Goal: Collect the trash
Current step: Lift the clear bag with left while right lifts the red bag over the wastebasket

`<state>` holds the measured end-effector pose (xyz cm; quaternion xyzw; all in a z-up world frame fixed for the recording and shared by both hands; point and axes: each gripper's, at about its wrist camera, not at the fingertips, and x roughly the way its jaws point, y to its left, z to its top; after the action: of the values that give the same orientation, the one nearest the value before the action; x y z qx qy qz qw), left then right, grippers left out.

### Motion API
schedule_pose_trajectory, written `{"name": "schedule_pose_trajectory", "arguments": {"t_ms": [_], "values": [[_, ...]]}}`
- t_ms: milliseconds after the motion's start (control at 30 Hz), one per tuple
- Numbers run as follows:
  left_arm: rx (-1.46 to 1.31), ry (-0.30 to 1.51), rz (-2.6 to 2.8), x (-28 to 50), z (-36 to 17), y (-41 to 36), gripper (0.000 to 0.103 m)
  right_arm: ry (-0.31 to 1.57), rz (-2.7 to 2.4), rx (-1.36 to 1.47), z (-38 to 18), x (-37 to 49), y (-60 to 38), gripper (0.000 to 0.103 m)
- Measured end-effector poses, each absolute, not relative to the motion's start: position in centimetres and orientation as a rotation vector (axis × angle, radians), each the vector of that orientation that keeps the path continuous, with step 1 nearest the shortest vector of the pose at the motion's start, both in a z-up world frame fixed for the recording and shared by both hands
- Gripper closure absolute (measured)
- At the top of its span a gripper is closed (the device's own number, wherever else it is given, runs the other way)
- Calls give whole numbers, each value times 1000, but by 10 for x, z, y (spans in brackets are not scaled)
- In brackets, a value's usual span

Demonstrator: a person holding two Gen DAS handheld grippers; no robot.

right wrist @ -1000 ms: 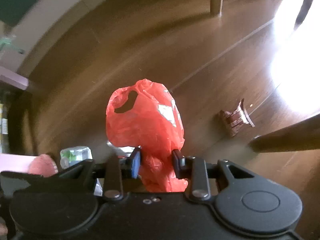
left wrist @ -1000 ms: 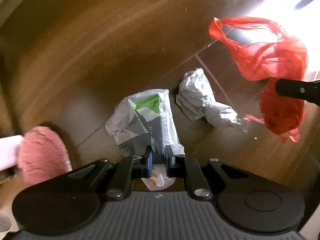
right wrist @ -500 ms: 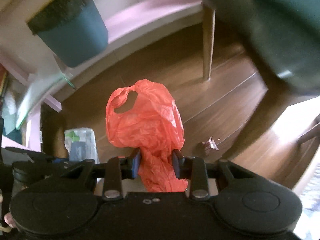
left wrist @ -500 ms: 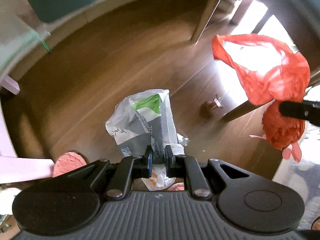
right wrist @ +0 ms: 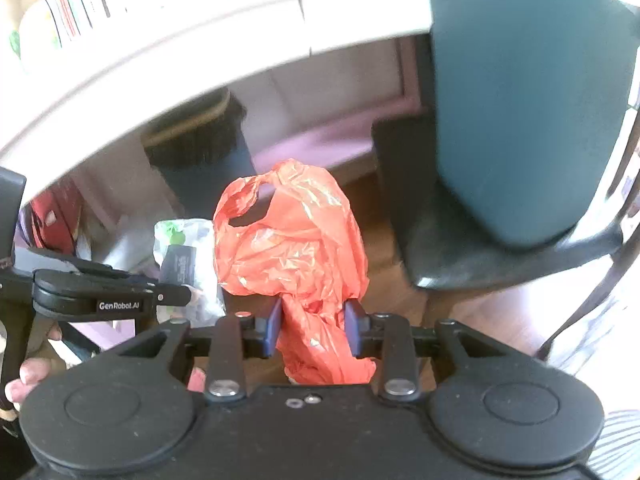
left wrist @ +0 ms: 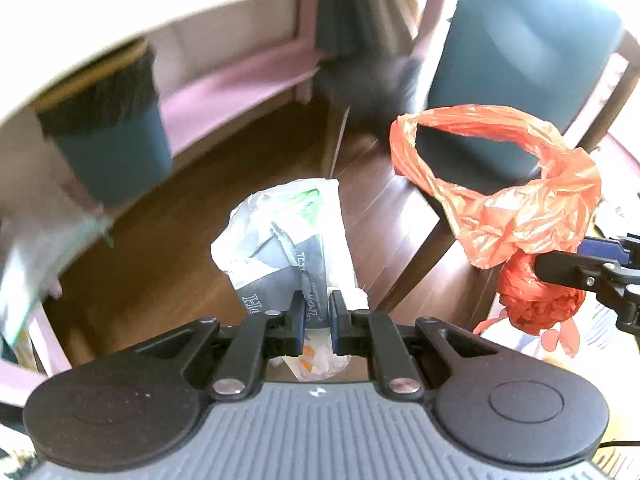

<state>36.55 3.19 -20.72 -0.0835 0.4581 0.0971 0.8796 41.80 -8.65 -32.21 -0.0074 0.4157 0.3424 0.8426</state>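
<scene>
My left gripper [left wrist: 317, 314] is shut on a crumpled clear plastic wrapper [left wrist: 286, 236] with green and dark grey print, which sticks up from between the blue pads. My right gripper [right wrist: 313, 326] is shut on a crumpled red plastic bag [right wrist: 292, 240], held well above the floor. In the left wrist view the red bag [left wrist: 516, 208] hangs at the right with one handle loop open, pinched by the right gripper's finger [left wrist: 568, 268]. The right wrist view shows the wrapper [right wrist: 184, 248] at the left, in the left gripper [right wrist: 176, 294].
A dark teal bin with a black liner [left wrist: 112, 136] stands under the white desk [left wrist: 160, 12]. A chair with a teal back and black seat [right wrist: 520, 120] is at the right. Brown wooden floor [left wrist: 168, 256] lies below. A hand [right wrist: 28, 376] grips the left tool.
Both grippers have risen high off the floor with their trash. The floor litter and pink slipper have dropped out of view; desk, bin and chair have come in.
</scene>
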Motion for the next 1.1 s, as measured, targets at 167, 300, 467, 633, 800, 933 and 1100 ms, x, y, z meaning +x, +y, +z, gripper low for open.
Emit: {"name": "schedule_pose_trajectory", "arguments": {"t_ms": [167, 300, 467, 633, 800, 933, 1100], "values": [[-142, 851, 169, 376, -149, 3, 91, 763, 686, -3, -273, 422, -120, 71], [-119, 768, 152, 391, -104, -17, 91, 667, 648, -15, -241, 429, -142, 71], [-66, 682, 116, 419, -53, -48, 91, 559, 590, -25, -201, 449, -161, 71], [-52, 633, 64, 453, -5, -76, 91, 476, 529, -25, -163, 473, -176, 71], [-54, 591, 17, 496, 24, -92, 91, 437, 451, -6, -143, 510, -193, 71], [-55, 570, -9, 529, 43, -108, 91, 448, 399, 47, -139, 551, -208, 71], [-64, 610, -8, 579, 44, -122, 91, 497, 346, 86, -153, 605, -209, 71]]}}
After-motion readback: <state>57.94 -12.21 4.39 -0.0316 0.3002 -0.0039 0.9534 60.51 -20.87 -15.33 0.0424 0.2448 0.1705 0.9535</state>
